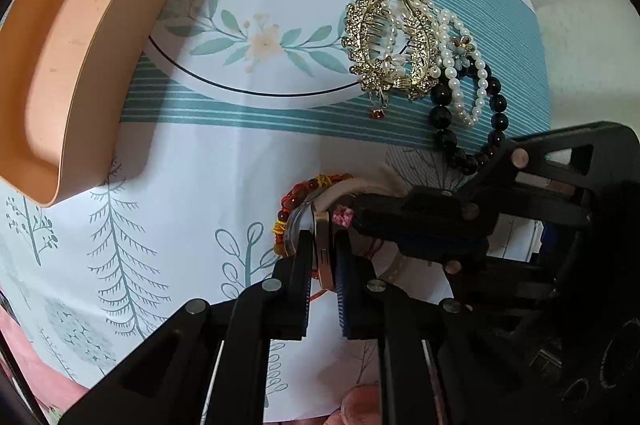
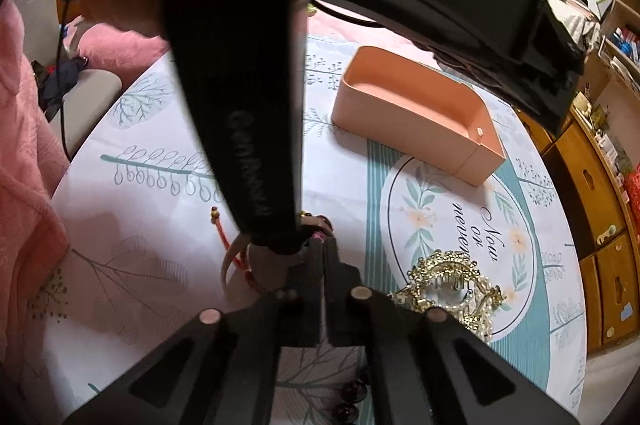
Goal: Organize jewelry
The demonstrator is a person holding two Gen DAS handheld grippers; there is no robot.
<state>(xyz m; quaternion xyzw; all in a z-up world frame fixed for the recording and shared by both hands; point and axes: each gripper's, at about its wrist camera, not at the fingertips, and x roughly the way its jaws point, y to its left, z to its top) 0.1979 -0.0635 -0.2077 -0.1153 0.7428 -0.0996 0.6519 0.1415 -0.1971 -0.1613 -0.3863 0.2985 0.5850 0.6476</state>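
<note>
My left gripper [image 1: 323, 245] is shut on a watch [image 1: 322, 243] with a beige strap, held on edge over an amber bead bracelet [image 1: 292, 201]. My right gripper [image 2: 323, 249] comes in from the right and is shut on a pink braided piece [image 1: 343, 217] in the same tangle; in the right wrist view [image 2: 318, 235] only a bit of it shows. A gold hair claw [image 1: 390, 45], pearl strands [image 1: 456, 65] and a black bead bracelet [image 1: 468, 129] lie in a heap further back. A peach box [image 1: 76, 65] stands open at the left.
The jewelry lies on a round table with a printed cloth [image 1: 200, 185]. The left gripper's black body [image 2: 240, 85] blocks much of the right wrist view. The peach box [image 2: 416, 113] sits beyond it. Wooden cabinets [image 2: 600, 225] stand past the table's edge.
</note>
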